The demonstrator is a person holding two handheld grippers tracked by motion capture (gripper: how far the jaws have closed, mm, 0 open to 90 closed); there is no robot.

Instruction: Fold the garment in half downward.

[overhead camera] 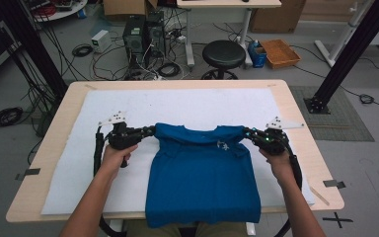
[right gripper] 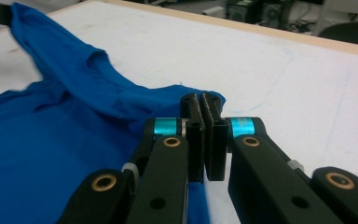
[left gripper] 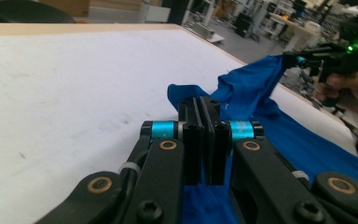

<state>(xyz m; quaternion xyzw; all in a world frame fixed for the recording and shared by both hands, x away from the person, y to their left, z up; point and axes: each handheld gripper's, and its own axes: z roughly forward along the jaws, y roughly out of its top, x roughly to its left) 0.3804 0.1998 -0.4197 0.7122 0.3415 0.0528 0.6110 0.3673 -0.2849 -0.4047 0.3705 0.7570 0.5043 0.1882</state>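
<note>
A blue T-shirt (overhead camera: 200,173) lies on the white mat, its hem hanging over the near table edge and its collar toward the far side. My left gripper (overhead camera: 150,131) is shut on the shirt's left shoulder corner, and the blue cloth (left gripper: 191,93) is pinched between the closed jaws in the left gripper view. My right gripper (overhead camera: 246,132) is shut on the right shoulder corner, where the cloth (right gripper: 168,95) bunches at the jaw tips. Both shoulders are lifted slightly off the mat. The other gripper (left gripper: 307,59) shows far off in the left gripper view.
A white mat (overhead camera: 187,103) covers most of the wooden table (overhead camera: 301,128). Beyond the far edge stand a black stool (overhead camera: 223,54), computer towers (overhead camera: 143,34) and tangled cables on the floor. A black frame post (overhead camera: 348,54) rises at the right.
</note>
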